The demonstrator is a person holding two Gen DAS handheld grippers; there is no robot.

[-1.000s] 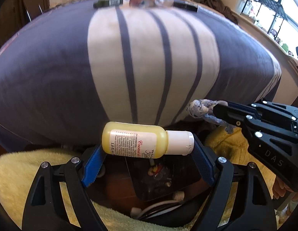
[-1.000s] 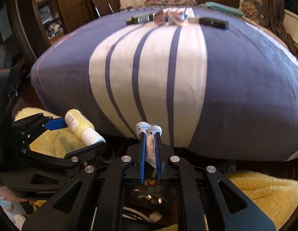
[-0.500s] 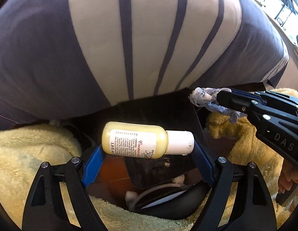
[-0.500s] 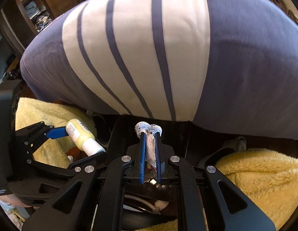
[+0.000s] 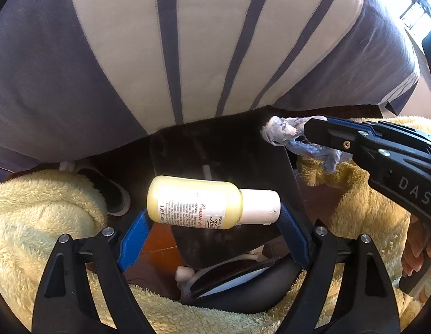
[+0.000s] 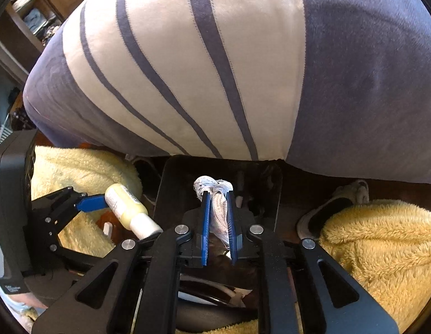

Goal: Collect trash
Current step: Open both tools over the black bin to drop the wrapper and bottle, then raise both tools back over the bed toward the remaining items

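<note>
The yellow lotion bottle (image 5: 212, 201) lies sideways, pinched end to end in my left gripper (image 5: 212, 222), over the black bin (image 5: 215, 144) at the foot of the striped bed (image 5: 187, 41). My right gripper (image 6: 218, 220) is clamped on a crumpled tissue (image 6: 215, 194) above the same bin.

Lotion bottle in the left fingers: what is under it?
Under the lotion bottle is the dark trash bin. Part of its dark inside shows, with a small white piece. The bottle and fingers cover the rest.
</note>
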